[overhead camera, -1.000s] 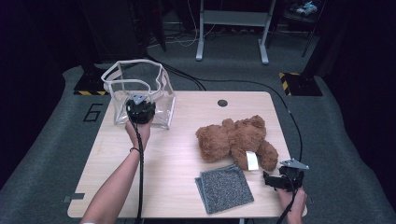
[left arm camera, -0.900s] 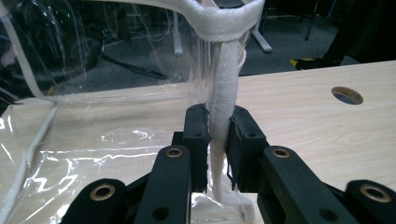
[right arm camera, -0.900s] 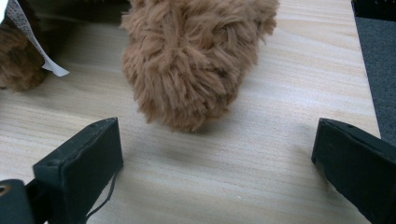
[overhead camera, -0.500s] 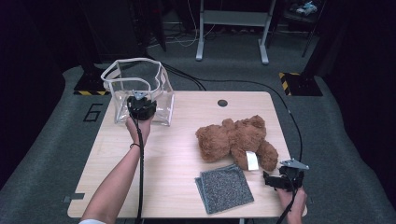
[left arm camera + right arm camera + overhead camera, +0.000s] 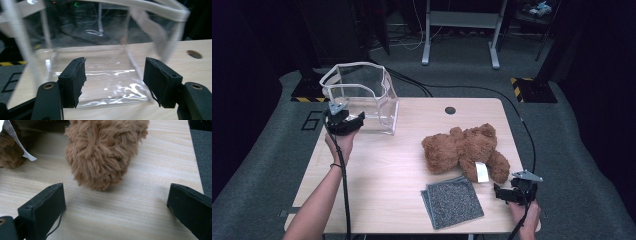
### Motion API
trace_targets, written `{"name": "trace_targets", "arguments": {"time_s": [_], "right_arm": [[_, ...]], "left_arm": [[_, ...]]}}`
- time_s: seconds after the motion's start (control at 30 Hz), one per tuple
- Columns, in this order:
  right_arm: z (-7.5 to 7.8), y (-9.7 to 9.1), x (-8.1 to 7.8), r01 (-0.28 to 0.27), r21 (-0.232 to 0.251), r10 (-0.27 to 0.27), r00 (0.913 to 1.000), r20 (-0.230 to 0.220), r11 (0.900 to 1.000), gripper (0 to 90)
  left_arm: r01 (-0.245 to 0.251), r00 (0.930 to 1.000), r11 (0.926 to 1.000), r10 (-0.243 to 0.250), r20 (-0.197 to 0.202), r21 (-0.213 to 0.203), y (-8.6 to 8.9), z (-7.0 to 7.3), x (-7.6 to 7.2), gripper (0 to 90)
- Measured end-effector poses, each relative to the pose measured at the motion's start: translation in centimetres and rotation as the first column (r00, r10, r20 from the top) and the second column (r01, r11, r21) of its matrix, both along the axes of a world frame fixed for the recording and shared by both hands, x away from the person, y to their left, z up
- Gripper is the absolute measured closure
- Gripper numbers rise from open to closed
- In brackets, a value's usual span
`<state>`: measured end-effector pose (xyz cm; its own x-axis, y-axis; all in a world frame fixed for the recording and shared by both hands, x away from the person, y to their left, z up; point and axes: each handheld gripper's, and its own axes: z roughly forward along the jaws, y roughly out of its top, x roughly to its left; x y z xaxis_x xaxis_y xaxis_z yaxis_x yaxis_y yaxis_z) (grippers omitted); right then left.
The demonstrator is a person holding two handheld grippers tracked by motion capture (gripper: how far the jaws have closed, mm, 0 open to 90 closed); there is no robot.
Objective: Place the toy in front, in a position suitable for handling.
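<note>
The left claw (image 5: 343, 121) stands apart with nothing between its jaws, which have just been opening, just near of the clear bag (image 5: 362, 97) at the table's (image 5: 382, 170) far left. The right claw (image 5: 512, 192), wide apart, rests near the teddy bear (image 5: 462, 150).

Even overhead light brightens the wooden table (image 5: 382, 170) while the surroundings from nine through three o'clock stay dark. Glare streaks the clear bin (image 5: 110, 75), whose white rim smears with motion blur toward twelve o'clock. The teddy bear (image 5: 105, 152) casts a soft shadow toward six o'clock.
</note>
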<state>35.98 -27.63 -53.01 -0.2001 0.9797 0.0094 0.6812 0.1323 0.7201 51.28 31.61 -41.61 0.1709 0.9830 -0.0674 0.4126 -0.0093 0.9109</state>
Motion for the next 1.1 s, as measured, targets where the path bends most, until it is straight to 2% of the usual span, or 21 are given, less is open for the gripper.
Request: {"name": "trace_targets", "arguments": {"time_s": [0.03, 0.1, 0.17, 0.2, 0.27, 0.4, 0.5, 0.53, 0.57, 0.7, 0.83, 0.87, 0.9, 0.97, 1.0, 1.1], "right_arm": [[0.0, 0.0, 0.0, -0.001, -0.001, 0.001, 1.0, -0.001, 1.0, 1.4], [0.0, 0.0, 0.0, -0.001, -0.001, 0.001, 1.0, -0.001, 1.0, 1.4], [0.0, 0.0, 0.0, -0.001, -0.001, 0.001, 1.0, -0.001, 1.0, 1.3], [0.0, 0.0, 0.0, -0.001, -0.001, 0.001, 1.0, -0.001, 1.0, 1.3], [0.0, 0.0, 0.0, -0.001, -0.001, 0.001, 1.0, -0.001, 1.0, 1.3], [0.0, 0.0, 0.0, -0.001, -0.001, 0.001, 1.0, -0.001, 1.0, 1.3], [0.0, 0.0, 0.0, -0.001, 0.0, 0.001, 1.0, -0.001, 1.0, 1.3], [0.0, 0.0, 0.0, -0.001, -0.001, 0.001, 1.0, -0.001, 1.0, 1.3], [0.0, 0.0, 0.0, -0.001, -0.001, 0.001, 1.0, -0.001, 1.0, 1.3], [0.0, 0.0, 0.0, -0.001, -0.001, 0.001, 1.0, -0.001, 1.0, 1.3], [0.0, 0.0, 0.0, -0.001, -0.001, 0.001, 1.0, -0.001, 1.0, 1.3], [0.0, 0.0, 0.0, -0.001, -0.001, 0.001, 1.0, -0.001, 1.0, 1.3], [0.0, 0.0, 0.0, -0.001, -0.001, 0.001, 1.0, -0.001, 1.0, 1.3], [0.0, 0.0, 0.0, -0.001, -0.001, 0.001, 1.0, -0.001, 1.0, 1.3], [0.0, 0.0, 0.0, -0.001, -0.001, 0.001, 1.0, -0.001, 1.0, 1.4], [0.0, 0.0, 0.0, -0.001, -0.001, 0.001, 1.0, -0.001, 1.0, 1.4]], "left_arm": [[-0.012, 0.9999, 0.9999, 0.013, -0.011, 0.012, 0.8, -0.1, 0.3, 34.2], [-0.046, 0.9988, 0.9989, 0.046, -0.019, -0.008, 2.0, -0.3, 0.8, 35.5], [-0.075, 0.9965, 0.9971, 0.076, -0.035, 0.01, 3.9, -0.7, 2.0, 42.0], [-0.076, 0.996, 0.9971, 0.076, -0.047, 0.001, 4.4, -0.9, 2.3, 42.5], [-0.094, 0.994, 0.9954, 0.095, -0.055, 0.018, 5.0, -1.2, 2.9, 44.4], [-0.12, 0.9896, 0.9926, 0.121, -0.078, 0.015, 6.4, -2.0, 4.1, 48.3], [-0.113, 0.9894, 0.9929, 0.116, -0.087, 0.037, 7.0, -2.3, 5.0, 56.5], [-0.119, 0.9887, 0.9916, 0.123, -0.085, 0.05, 6.9, -2.4, 5.1, 58.0], [-0.107, 0.9909, 0.9925, 0.112, -0.075, 0.058, 6.9, -2.6, 5.3, 59.5], [-0.109, 0.989, 0.9903, 0.117, -0.091, 0.087, 6.9, -3.3, 5.8, 62.7], [-0.11, 0.9883, 0.9912, 0.117, -0.098, 0.073, 7.1, -3.8, 6.2, 68.7], [-0.106, 0.9867, 0.9924, 0.113, -0.117, 0.061, 7.3, -3.9, 6.4, 68.7], [-0.101, 0.9865, 0.9944, 0.104, -0.126, 0.03, 7.4, -3.9, 6.5, 71.5], [-0.097, 0.9866, 0.9953, 0.097, -0.132, 0.007, 7.6, -3.8, 6.7, 76.6], [-0.085, 0.9884, 0.9963, 0.086, -0.125, 0.014, 7.5, -3.7, 6.9, 83.2], [-0.082, 0.9875, 0.9965, 0.083, -0.134, 0.013, 7.4, -3.7, 6.8, 87.0]]}}
